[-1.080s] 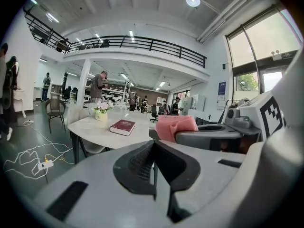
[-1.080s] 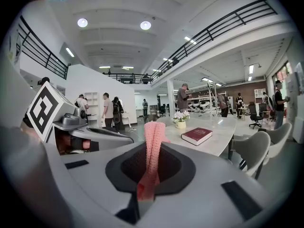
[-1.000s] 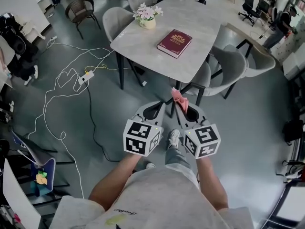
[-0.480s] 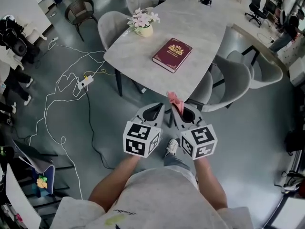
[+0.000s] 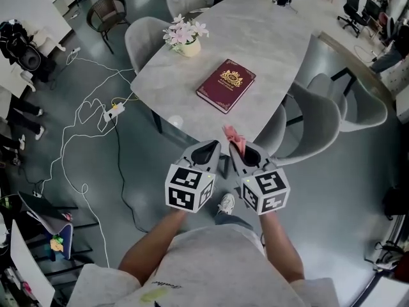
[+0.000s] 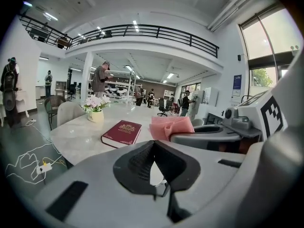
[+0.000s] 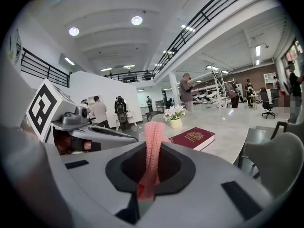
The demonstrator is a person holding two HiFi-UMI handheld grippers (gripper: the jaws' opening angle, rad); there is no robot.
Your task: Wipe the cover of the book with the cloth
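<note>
A dark red book [image 5: 225,85] with gold print lies flat on the grey marble table [image 5: 268,37], also seen in the left gripper view as the book [image 6: 122,132] and in the right gripper view as the book [image 7: 193,137]. My right gripper [image 5: 241,151] is shut on a pink cloth [image 5: 234,137], which sticks up between its jaws as the cloth [image 7: 153,151]. My left gripper [image 5: 203,151] is beside it, shut and holding nothing. Both grippers hover short of the table's near edge, apart from the book.
A pot of pink and white flowers [image 5: 183,36] stands on the table left of the book. Grey chairs [image 5: 319,117] surround the table. Cables and a power strip [image 5: 114,107] lie on the floor at the left. People stand in the background.
Both grippers and the cloth have come closer to the table; the book and the table now sit nearer in the head view. Neither gripper's jaws have changed.
</note>
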